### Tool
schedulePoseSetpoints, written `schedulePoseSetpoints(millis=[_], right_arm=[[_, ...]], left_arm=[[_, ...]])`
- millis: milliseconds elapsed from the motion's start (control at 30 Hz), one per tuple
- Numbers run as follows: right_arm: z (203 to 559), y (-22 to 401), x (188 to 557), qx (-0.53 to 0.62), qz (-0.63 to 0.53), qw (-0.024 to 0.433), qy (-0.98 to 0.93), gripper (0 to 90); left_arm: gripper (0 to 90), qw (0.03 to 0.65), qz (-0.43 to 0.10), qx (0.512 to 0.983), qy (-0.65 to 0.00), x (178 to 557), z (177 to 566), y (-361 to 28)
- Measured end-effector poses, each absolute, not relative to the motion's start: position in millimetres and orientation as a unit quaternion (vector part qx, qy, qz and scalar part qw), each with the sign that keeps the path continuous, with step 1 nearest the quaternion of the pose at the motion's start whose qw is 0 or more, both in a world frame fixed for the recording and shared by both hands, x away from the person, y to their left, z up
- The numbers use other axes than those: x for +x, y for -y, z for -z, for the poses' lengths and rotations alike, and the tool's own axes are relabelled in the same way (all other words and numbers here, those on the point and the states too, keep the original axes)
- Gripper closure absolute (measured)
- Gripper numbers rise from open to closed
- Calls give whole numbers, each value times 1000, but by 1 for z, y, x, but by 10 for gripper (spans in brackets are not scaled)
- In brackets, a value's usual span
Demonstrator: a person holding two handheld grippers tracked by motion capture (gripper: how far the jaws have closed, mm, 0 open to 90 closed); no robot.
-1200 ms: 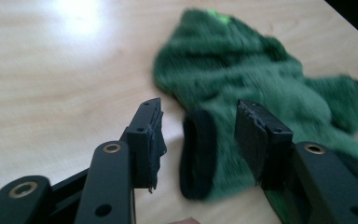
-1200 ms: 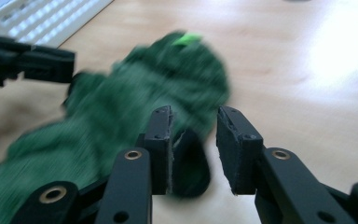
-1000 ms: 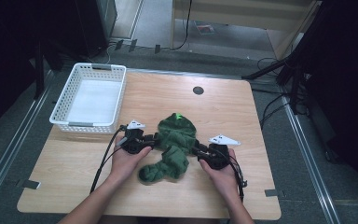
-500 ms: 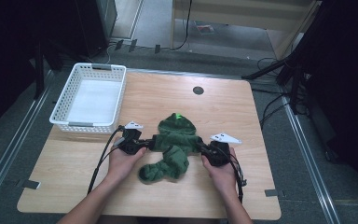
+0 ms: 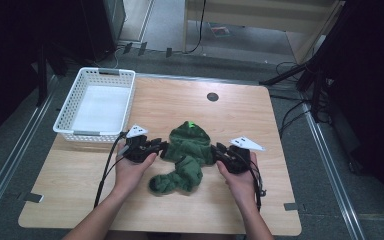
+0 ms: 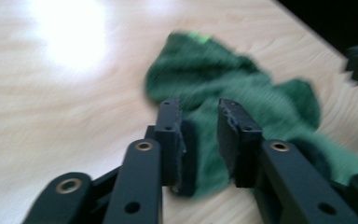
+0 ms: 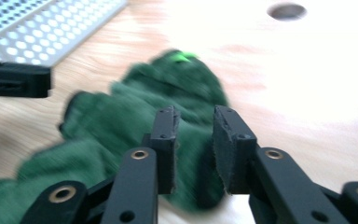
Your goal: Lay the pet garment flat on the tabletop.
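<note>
Flanking: your left gripper [image 5: 159, 148] and right gripper [image 5: 219, 150], green cloth [image 5: 186, 150] between
Jaws: both just reopened, slightly parted, cloth edge unpinched
Nearby: white basket [image 5: 97, 132] beside left gripper; table hole [image 5: 212, 96] beyond

Crumpled green cloth [image 5: 185, 155] lies mid-tabletop [image 5: 240, 210], with the left gripper [image 5: 161, 148] at its left edge and the right gripper [image 5: 216, 150] at its right edge; each stands in the other's way across the cloth. White basket [image 5: 98, 104] blocks the far-left corner, its near rim just beyond the left gripper. Bare wood runs along the near edge, at the right side, and on the far half around the dark round hole [image 5: 212, 96]. Cables [image 5: 105, 170] trail along the forearms toward the near edge.
</note>
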State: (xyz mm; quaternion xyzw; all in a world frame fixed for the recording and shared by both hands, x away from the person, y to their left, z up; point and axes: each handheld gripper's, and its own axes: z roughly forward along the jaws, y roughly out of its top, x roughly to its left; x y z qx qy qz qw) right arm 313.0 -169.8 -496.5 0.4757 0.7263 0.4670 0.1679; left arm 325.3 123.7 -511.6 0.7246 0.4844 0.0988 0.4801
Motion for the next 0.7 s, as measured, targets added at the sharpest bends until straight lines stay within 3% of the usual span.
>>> schedulePoseSetpoints(millis=[67, 233, 533, 700], right_arm=[[498, 153, 323, 462, -461, 163, -740, 749], [530, 127, 349, 482, -391, 129, -774, 780], [543, 126, 378, 484, -383, 149, -773, 810], [528, 123, 375, 484, -391, 138, -771, 639]], left_arm=[[736, 473, -74, 740, -472, 332, 516, -110], [797, 414, -69, 756, -502, 345, 541, -98], [833, 400, -95, 752, -515, 368, 545, -100], [643, 447, -118, 730, -503, 351, 526, -107]])
